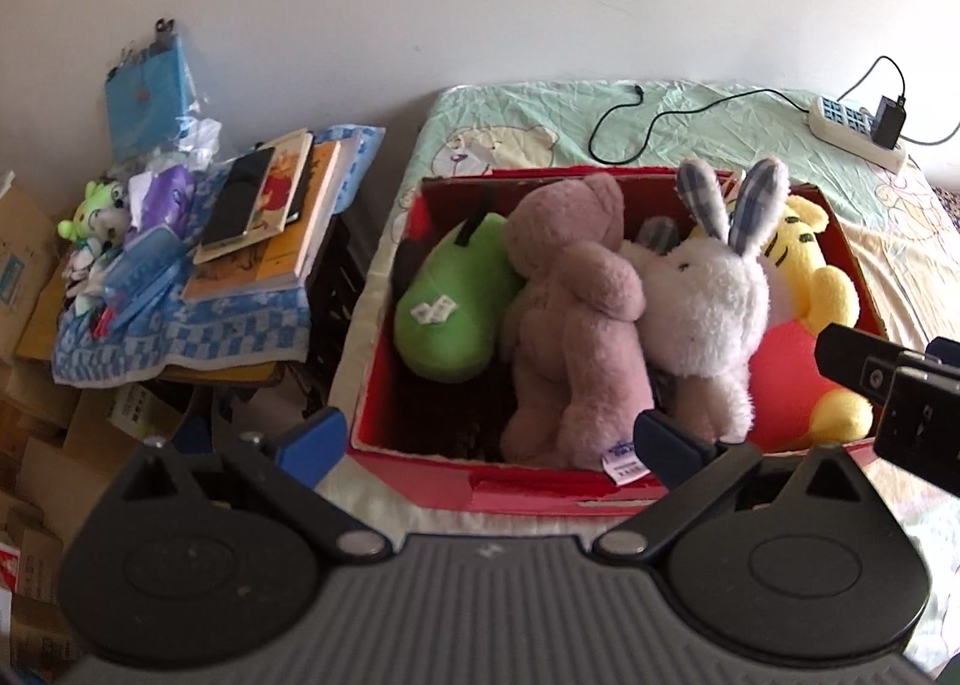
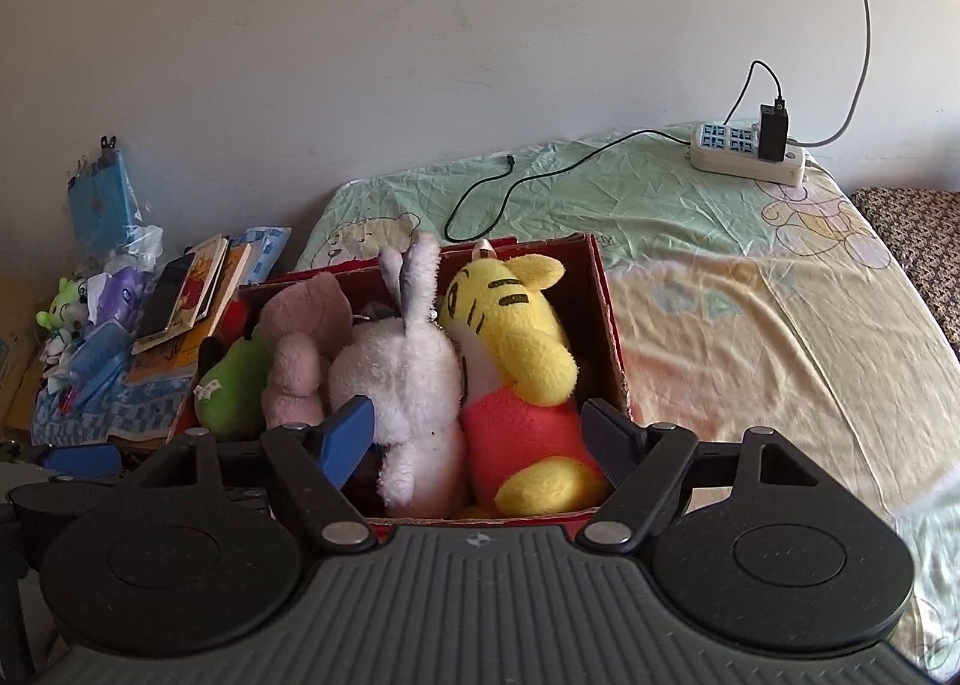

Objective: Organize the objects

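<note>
Plush toys fill the red cardboard box (image 1: 528, 490) that sits on your bed (image 2: 750, 325), packed side by side: a green toy (image 1: 450, 313) at the left, a pink bear (image 1: 576, 313) pressed against it, a white rabbit (image 1: 702, 313) with checked ears next, and a yellow bear (image 2: 522, 373) in a red top against the right wall. Your left gripper (image 1: 492, 439) hangs above the box's near edge with its blue-tipped fingers spread wide and nothing between them. Your right gripper (image 2: 480, 433) hovers likewise over the near right corner, jaws apart and empty, the rabbit and yellow bear showing in the gap. Beside the bed, a low stand draped in a blue checked cloth (image 1: 180, 337) carries a stack of books (image 1: 276, 217), a small green-and-white toy (image 1: 96, 217) and a blue pouch (image 1: 150, 102). A white power strip (image 2: 747, 150) with a black charger lies at the bed's far end, its cable (image 2: 540, 175) trailing across the sheet.
</note>
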Tool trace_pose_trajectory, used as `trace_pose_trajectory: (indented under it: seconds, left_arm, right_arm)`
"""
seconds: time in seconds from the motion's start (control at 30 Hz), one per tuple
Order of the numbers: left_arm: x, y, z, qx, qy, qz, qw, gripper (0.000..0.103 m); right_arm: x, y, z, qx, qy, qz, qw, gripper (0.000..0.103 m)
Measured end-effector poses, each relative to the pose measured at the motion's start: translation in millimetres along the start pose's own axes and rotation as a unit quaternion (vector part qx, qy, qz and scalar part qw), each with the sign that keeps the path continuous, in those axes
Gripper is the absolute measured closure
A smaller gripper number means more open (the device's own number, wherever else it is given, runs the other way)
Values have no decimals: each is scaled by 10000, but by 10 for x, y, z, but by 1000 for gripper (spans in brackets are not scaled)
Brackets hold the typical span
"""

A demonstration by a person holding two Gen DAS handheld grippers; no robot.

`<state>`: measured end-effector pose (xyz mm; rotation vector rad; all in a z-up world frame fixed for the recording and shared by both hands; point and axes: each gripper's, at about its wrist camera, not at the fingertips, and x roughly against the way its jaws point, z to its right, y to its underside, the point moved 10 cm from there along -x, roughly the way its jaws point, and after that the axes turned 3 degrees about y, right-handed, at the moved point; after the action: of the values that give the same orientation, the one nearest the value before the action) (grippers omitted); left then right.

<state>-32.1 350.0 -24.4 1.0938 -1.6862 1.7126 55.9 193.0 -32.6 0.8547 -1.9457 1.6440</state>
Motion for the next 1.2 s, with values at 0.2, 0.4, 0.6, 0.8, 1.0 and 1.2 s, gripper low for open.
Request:
trace_pose_trajectory:
  seconds: [0.2, 0.4, 0.6, 0.8, 1.0, 1.2]
  left_arm:
    - [-94, -30, 35, -134, 140, -59, 9998, 1]
    - [-149, -69, 133, -123, 186, -88, 9997, 1]
    - [-142, -154, 206, -76, 156, -47, 9998, 1]
    - [-131, -203, 210, -45, 115, -43, 9999, 1]
    - [-138, -226, 100, 70, -5, -40, 10000, 1]
    - [-99, -199, 39, 92, -17, -1, 10000, 1]
  right_arm:
    - [-89, 35, 21, -165, 11, -122, 9998, 27]
    - [-137, -17, 56, -116, 10, -136, 9998, 28]
    - [-116, -145, 147, -66, 57, -56, 9999, 28]
    - [-54, -227, 192, 102, 187, 13, 9998, 28]
    - [-100, -228, 67, 79, -71, 8, 9999, 28]
    - [-137, -171, -67, 80, -271, 35, 9996, 32]
